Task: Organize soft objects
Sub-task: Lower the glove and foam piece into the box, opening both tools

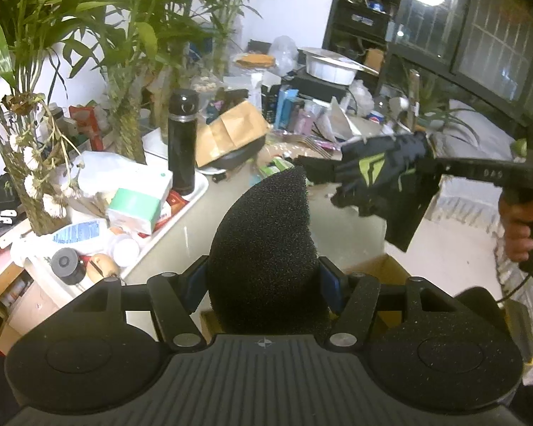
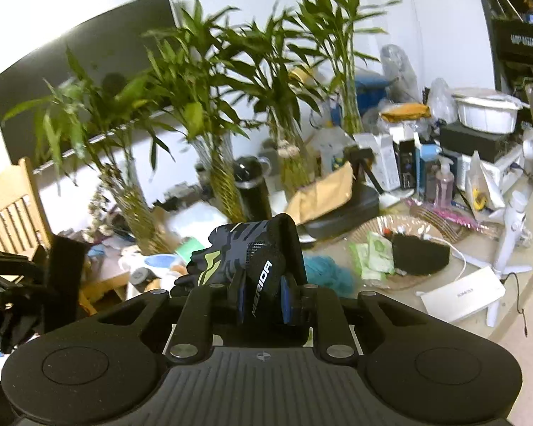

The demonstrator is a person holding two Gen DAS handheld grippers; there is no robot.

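My left gripper [image 1: 264, 280] is shut on a black foam sponge [image 1: 266, 245] that sticks up between the fingers, held above an open cardboard box [image 1: 380, 269]. My right gripper [image 2: 263, 301] is shut on a black and green glove [image 2: 245, 255] marked MERIDA. In the left wrist view the same glove [image 1: 380, 174] hangs in the air from the right gripper [image 1: 440, 167] at the right. Another black sponge [image 2: 419, 252] and a blue fluffy thing [image 2: 323, 269] lie on the table.
The table [image 1: 348, 227] is crowded: bamboo plants in vases [image 1: 124, 120], a black flask [image 1: 182, 142], a white tray of small items [image 1: 131, 220], a brown paper bag [image 1: 231, 135], boxes and bottles [image 2: 408, 167], a white router [image 2: 462, 296]. A wooden chair [image 2: 10, 213] stands at the left.
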